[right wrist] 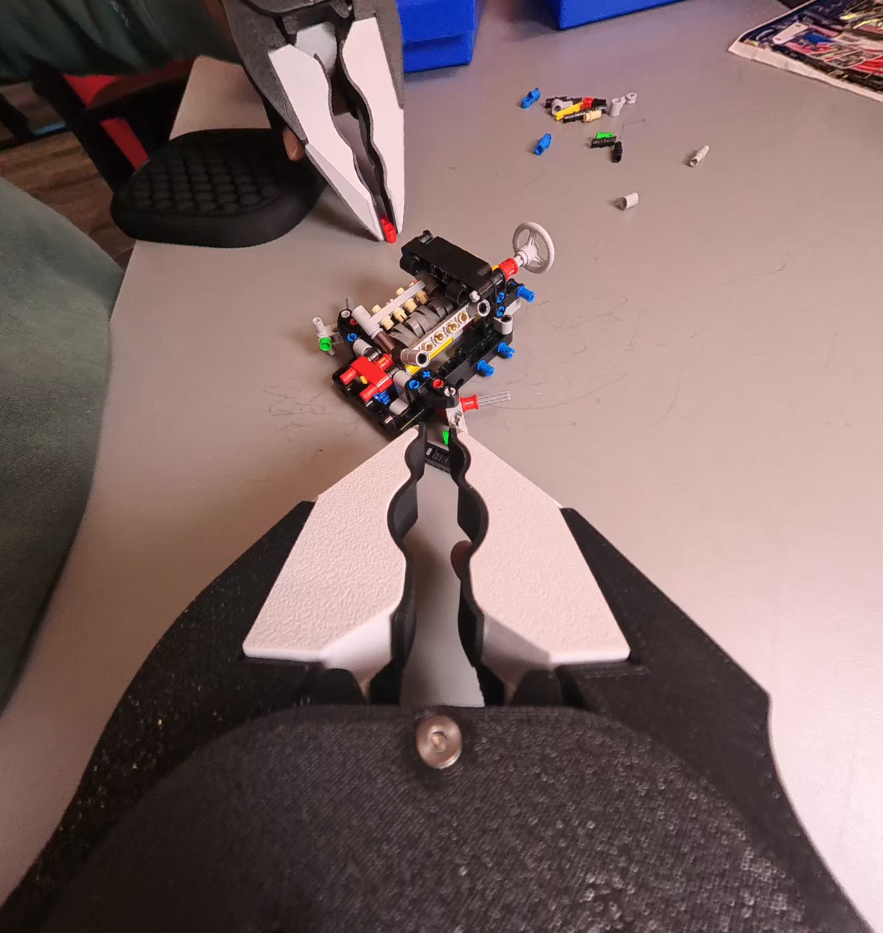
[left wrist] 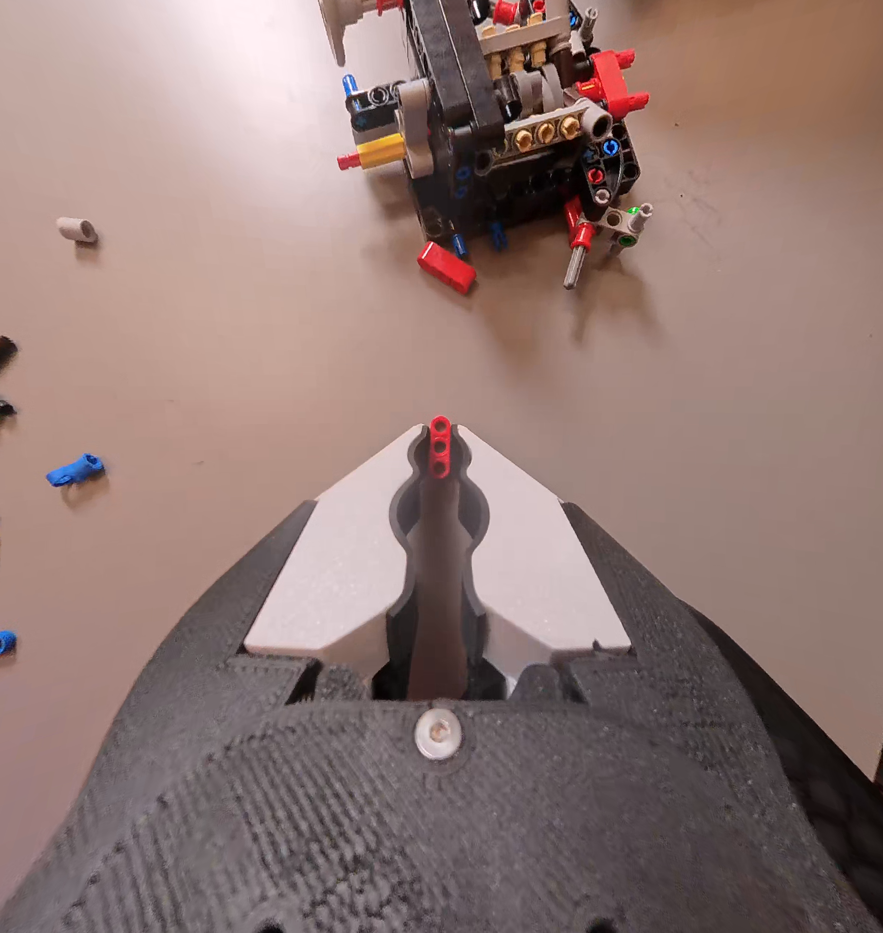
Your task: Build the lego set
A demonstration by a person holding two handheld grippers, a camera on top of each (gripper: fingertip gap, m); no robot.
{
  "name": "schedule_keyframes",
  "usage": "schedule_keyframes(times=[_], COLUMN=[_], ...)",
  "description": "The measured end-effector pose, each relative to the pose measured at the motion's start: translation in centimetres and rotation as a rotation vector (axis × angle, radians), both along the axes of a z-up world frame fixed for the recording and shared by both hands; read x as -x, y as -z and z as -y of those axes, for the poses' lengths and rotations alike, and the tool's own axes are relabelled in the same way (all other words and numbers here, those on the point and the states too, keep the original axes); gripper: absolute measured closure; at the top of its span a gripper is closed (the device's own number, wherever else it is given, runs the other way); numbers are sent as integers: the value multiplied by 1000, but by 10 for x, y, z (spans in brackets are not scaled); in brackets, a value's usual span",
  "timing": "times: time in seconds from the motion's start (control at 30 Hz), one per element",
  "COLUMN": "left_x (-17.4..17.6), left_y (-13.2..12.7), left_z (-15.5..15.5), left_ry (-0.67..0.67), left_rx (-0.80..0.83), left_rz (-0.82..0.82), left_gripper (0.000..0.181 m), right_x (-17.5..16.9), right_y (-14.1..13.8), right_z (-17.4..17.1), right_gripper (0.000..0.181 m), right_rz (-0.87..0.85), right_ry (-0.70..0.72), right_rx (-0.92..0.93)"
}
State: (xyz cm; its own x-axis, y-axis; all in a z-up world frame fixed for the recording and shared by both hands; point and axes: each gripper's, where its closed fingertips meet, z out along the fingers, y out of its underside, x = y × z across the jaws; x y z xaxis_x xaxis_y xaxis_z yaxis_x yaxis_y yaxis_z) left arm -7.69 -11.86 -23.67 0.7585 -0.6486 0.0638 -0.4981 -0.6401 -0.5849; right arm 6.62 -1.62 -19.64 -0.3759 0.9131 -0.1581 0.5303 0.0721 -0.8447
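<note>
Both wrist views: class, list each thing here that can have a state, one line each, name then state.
Left gripper: shut on a red beam, held above the table.
Right gripper: shut on a black piece at the model's near corner.
Model: partly built, resting on the table.
Steering wheel: fitted to the model.
Second red beam: loose, lying beside the model.
Booklet: lying open.

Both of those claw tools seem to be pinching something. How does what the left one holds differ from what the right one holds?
The left gripper pinches a small loose red beam, lifted clear of the table. The right gripper grips a black part at the corner of the half-built model, which rests on the table. The red beam shows three round holes; the black part is mostly hidden. Both sit right at the fingertips, jaws nearly closed.
</note>
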Motion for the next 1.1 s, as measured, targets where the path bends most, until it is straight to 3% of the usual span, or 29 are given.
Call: schedule_keyframes(times=[0.03, 0.17, 0.27, 0.4, 0.73, 0.87, 1.0, 1.1], left_x=[0, 4, -28, -71, -96, -93, -89, -92], left_y=[0, -7, -49, -74, -61, -52, -54, -64], left_z=[0, -9, -18, -27, -55, -56, -57, -59], left_ry=[1, -42, -25, 49, 43, 41, 32, 34], left_rx=[-19, -88, -121, -125, -156, -162, -181, -215], left_rz=[-4, 1, 239, 336, 330, 271, 274, 323], left_gripper=[176, 176, 176, 176, 176, 176, 176, 176], right_x=[0, 1, 2, -1, 21, 25, 19, 11], right_y=[0, 2, 3, 12, 21, 26, 19, -2], right_z=[0, 0, -4, -8, 0, 4, 1, -3], right_gripper=[174, 174, 174, 166, 155, 175, 176, 176], right_rz=[1, 7, 4, 20, 25, 58, 80, 86], right_ry=[0, 4, 19, 6, -61, -94, -104, -120], right_rx=[1, -7, -41, -134, -190, -275, -305, -336])
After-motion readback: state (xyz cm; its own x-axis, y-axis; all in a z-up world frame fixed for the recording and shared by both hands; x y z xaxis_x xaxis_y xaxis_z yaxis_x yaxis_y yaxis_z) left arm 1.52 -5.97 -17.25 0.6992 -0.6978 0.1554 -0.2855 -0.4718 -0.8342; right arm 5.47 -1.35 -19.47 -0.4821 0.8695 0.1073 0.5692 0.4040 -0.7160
